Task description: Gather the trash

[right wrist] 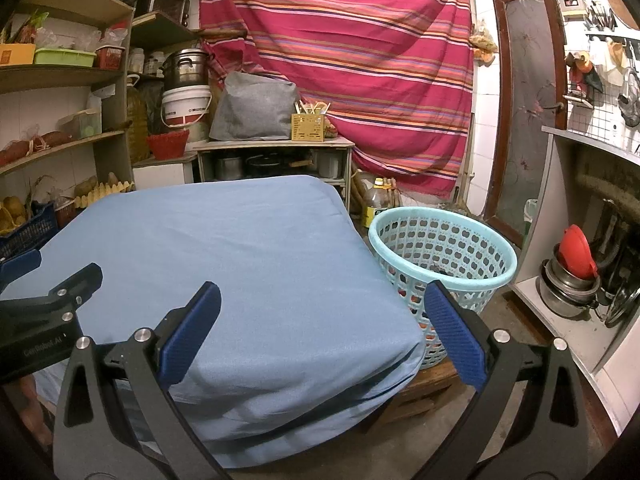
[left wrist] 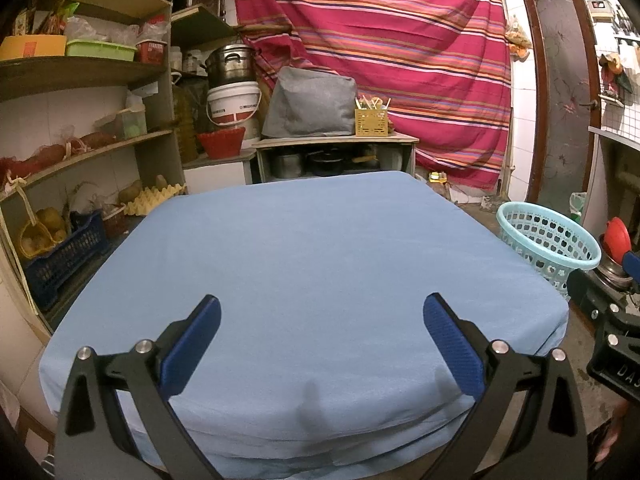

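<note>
From the left wrist view, the left gripper (left wrist: pixel 320 320) hangs above the near edge of the surface covered by a plain blue cloth (left wrist: pixel 304 248), its blue-padded fingers (left wrist: pixel 192 344) spread wide with nothing between them. The cloth top is bare. Off the right edge of the surface stands a light turquoise perforated plastic basket (left wrist: pixel 548 240), just beside the corner. Part of the right gripper (left wrist: pixel 616 344) shows at the right border. Behind the far edge hangs a red striped cloth (left wrist: pixel 392 52), and wooden shelves (left wrist: pixel 80 72) with tubs and pots run along the left.

From the right wrist view, the right gripper (right wrist: pixel 322 320) is held over the near right corner of the surface (right wrist: pixel 224 248), fingers (right wrist: pixel 452 336) likewise wide apart and empty. The turquoise basket (right wrist: pixel 440 248) sits touching or nearly touching the right edge; something dark lies at its bottom, possibly trash, though the mesh blurs it. The left gripper (right wrist: pixel 44 312) enters from the left border. A stack of metal bowls with a red lid (right wrist: pixel 572 276) rests on a low shelf at the right.
</note>
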A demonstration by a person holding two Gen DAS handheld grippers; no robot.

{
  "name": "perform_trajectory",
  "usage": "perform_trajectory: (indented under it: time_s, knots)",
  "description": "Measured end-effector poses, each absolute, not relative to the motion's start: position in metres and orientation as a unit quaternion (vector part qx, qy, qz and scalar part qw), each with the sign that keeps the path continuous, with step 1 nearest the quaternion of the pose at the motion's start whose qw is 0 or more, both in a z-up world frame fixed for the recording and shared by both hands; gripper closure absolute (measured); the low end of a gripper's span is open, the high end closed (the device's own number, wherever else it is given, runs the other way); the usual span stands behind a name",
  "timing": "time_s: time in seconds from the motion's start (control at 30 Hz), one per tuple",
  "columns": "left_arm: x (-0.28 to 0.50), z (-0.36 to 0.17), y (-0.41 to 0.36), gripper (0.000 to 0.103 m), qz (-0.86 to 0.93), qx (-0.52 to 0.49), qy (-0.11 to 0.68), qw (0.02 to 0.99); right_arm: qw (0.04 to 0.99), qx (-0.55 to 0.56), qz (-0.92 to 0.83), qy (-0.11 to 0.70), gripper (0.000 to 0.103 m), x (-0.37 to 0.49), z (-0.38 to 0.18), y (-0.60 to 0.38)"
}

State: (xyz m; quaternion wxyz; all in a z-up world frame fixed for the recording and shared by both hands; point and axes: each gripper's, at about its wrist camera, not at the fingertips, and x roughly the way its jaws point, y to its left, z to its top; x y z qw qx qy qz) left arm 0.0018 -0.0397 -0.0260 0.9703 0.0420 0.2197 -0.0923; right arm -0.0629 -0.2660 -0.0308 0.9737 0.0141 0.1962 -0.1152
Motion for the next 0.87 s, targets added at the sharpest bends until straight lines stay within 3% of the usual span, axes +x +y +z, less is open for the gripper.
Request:
perform_trajectory:
  time_s: [0.87]
  knots:
    - [0.020,-0.019,-0.007,0.004,-0.096,0.049,0.210,0.972,0.973,0.013,-0.116,0.197,0.004,-0.062,-0.031,-0.264]
